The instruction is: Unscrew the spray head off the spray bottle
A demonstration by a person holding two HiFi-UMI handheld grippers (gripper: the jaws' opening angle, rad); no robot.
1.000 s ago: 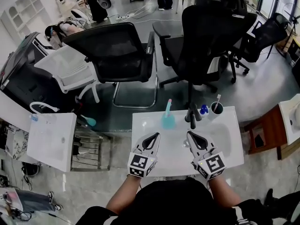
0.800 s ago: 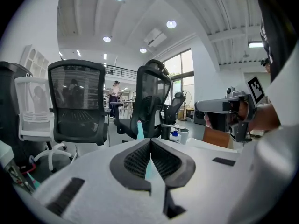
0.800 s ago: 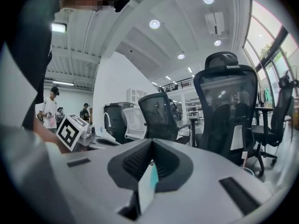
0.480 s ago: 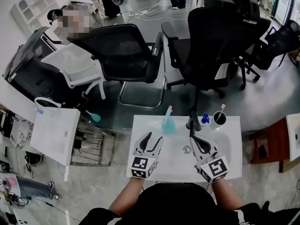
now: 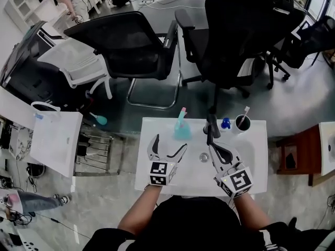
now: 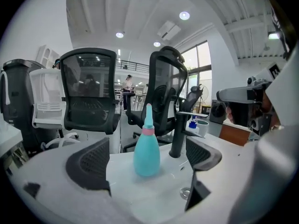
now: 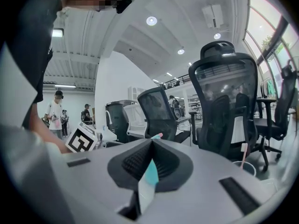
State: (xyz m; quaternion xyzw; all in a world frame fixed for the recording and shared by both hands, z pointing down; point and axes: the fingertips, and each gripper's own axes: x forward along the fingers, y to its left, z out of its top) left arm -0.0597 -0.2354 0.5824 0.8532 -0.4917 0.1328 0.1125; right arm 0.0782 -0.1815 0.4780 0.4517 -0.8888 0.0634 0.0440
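A teal spray bottle (image 5: pixel 181 128) with a pink collar and a thin nozzle stands upright at the far edge of the white basin top (image 5: pixel 251 161). My left gripper (image 5: pixel 170 143) sits just short of it, and its jaws are opening wide with nothing between them. In the left gripper view the bottle (image 6: pixel 147 143) stands ahead of the two pads and apart from them. My right gripper (image 5: pixel 212 148) is shut and empty near the drain, to the right of the bottle. In the right gripper view the shut jaws (image 7: pixel 150 160) hide most of the bottle; only its pink tip (image 7: pixel 158 136) shows.
A black faucet (image 5: pixel 211 127) stands right of the bottle, then a small blue item (image 5: pixel 226 123) and a dark cup (image 5: pixel 242 122) holding a toothbrush. A drain (image 5: pixel 203 157) lies in the basin. Black office chairs (image 5: pixel 131 51) stand beyond it; a white table (image 5: pixel 55 143) is at left.
The left gripper's jaws have gone from shut to wide open. The right gripper has stayed shut, drifting slightly toward the drain.
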